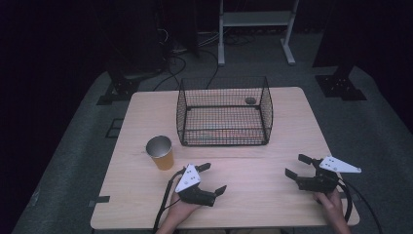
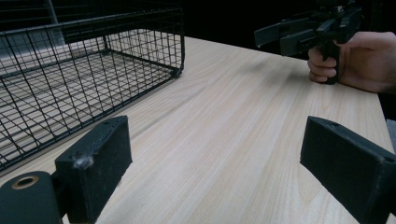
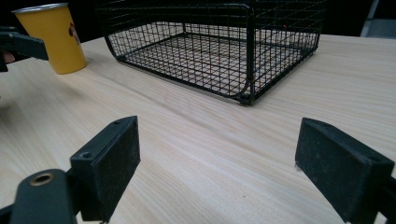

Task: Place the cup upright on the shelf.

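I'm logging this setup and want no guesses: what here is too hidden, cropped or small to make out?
- Small dark object at the wire basket's far side, high view: too small to identify.
- Print on the yellow cup, right gripper view: turned away, mostly hidden.
- Cup's contents, high view: interior in shadow.
- Right gripper, left gripper view: top cut off by the frame edge.

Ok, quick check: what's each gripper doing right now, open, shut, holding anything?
Left gripper: open, nothing between its jaws, over bare table.
Right gripper: open, nothing held, jaws apart.
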`<act>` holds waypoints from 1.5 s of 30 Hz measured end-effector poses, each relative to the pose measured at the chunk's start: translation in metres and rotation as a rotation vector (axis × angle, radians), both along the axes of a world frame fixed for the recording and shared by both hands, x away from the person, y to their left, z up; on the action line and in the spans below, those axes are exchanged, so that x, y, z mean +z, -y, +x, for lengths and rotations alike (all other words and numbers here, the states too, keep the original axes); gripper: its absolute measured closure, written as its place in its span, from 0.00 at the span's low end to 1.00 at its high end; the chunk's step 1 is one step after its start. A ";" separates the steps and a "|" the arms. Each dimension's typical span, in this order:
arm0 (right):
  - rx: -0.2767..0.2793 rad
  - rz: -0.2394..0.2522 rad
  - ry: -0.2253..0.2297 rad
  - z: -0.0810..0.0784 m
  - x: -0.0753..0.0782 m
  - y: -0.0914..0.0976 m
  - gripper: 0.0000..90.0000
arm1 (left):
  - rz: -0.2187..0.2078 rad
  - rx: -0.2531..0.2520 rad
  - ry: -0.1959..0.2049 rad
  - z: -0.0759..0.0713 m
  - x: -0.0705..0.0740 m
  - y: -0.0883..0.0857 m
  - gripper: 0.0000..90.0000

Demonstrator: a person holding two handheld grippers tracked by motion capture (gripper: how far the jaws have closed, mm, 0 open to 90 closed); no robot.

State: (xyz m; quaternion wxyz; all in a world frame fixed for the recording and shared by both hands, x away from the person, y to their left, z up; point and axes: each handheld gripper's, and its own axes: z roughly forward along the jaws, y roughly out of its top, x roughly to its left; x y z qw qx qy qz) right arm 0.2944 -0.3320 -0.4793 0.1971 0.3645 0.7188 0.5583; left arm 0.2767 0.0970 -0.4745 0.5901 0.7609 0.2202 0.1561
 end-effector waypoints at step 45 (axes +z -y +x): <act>-0.009 -0.012 -0.001 0.000 0.000 -0.001 0.14 | -0.018 0.065 0.094 -0.002 0.056 -0.052 0.03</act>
